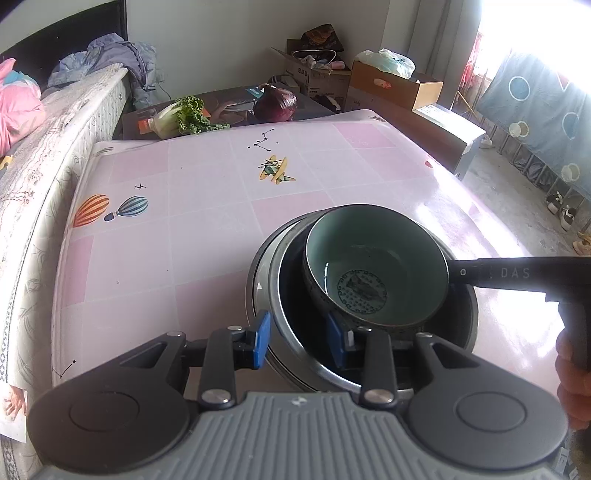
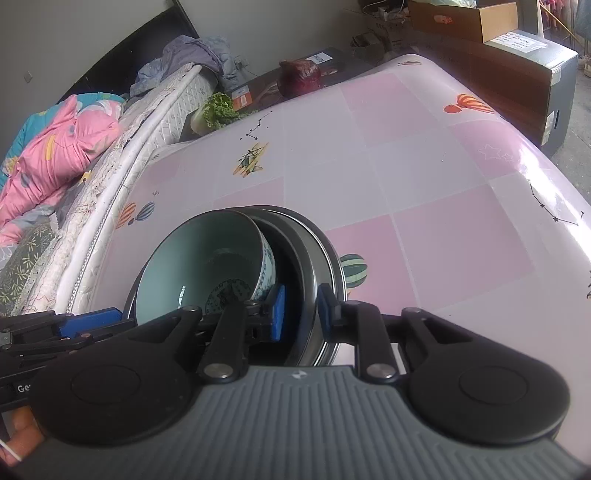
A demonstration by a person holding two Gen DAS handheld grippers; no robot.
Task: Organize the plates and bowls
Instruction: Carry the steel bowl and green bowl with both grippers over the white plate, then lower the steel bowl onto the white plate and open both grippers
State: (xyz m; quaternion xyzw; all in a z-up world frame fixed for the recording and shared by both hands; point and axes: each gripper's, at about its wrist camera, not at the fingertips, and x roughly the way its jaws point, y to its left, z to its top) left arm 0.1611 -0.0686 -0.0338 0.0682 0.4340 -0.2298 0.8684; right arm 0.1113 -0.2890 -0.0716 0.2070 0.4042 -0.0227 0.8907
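The near rim of the metal basin (image 1: 295,354) lies behind the left gripper (image 1: 299,341) housing, and whether its blue pads (image 1: 261,339) press on that rim cannot be told; the ceramic bowl (image 1: 376,266) hides most of the basin floor. In the right wrist view the right gripper (image 2: 301,314) body covers the bowl's (image 2: 199,258) lower part and the basin's (image 2: 314,258) near edge, and contact between pad (image 2: 277,312) and rim is unclear. A hand (image 1: 572,387) is cut by the right edge, fingers (image 2: 22,432) by the lower left corner; the window (image 1: 535,22) is blown out to white.
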